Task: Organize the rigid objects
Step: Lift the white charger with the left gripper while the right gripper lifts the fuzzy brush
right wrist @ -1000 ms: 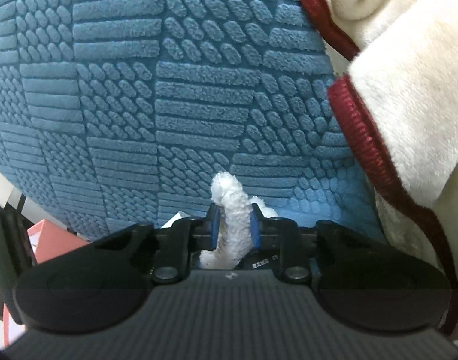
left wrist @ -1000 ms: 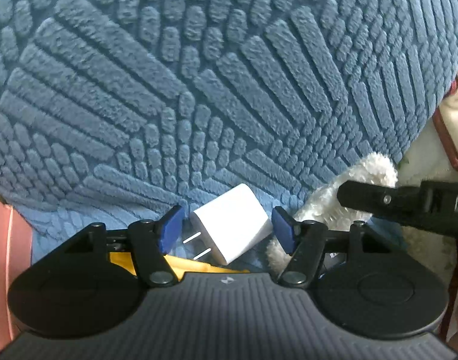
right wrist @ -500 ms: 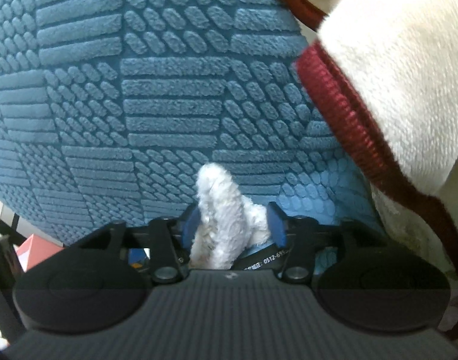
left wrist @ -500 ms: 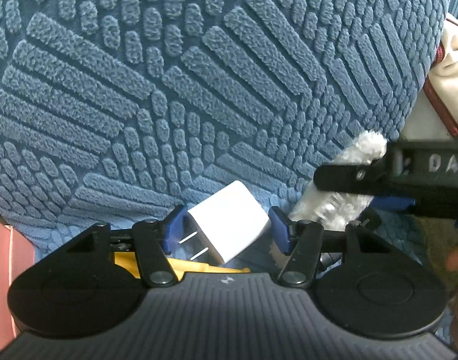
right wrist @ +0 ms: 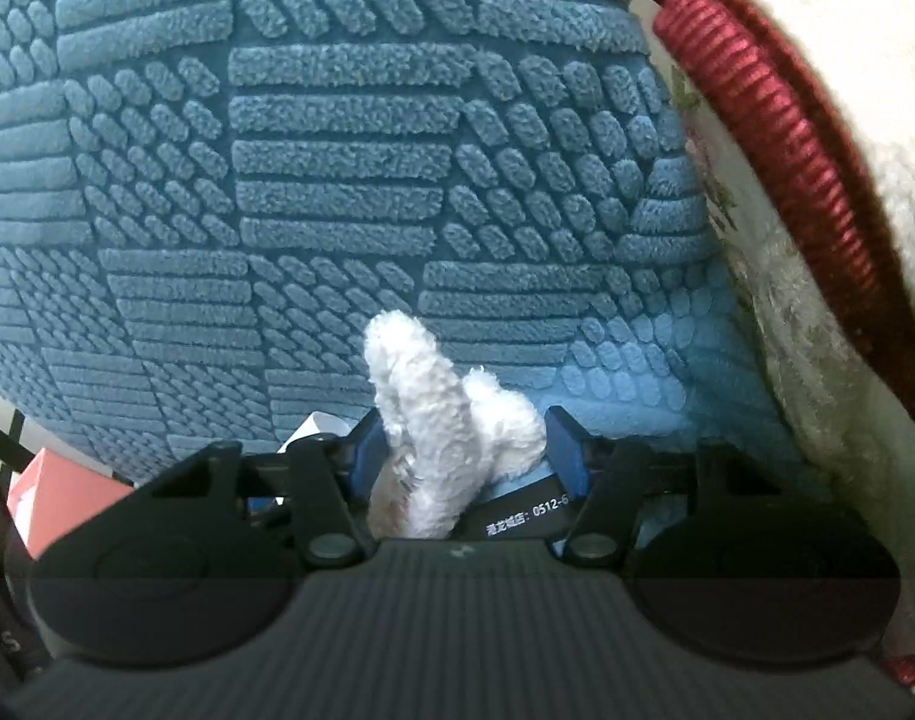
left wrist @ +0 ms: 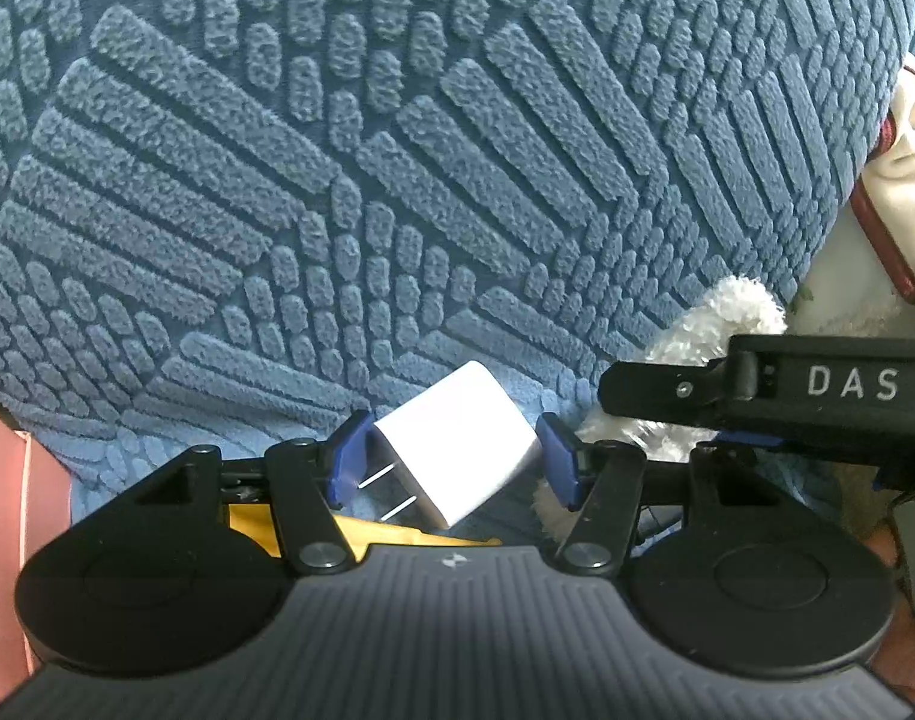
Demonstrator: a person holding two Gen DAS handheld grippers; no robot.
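A blue embossed cushion [left wrist: 397, 180] fills the background close ahead of both grippers. A white charger plug [left wrist: 457, 447] is seen between the spread fingers of the left gripper [left wrist: 451, 456], its prongs toward the left pad; whether it is pinched cannot be told. A yellow item [left wrist: 361, 531] shows beneath. At the right, a white fluffy plush [right wrist: 439, 426] sits between the right gripper's [right wrist: 466, 444] parted fingers, bounded by a cream blanket with red piping [right wrist: 787, 120].
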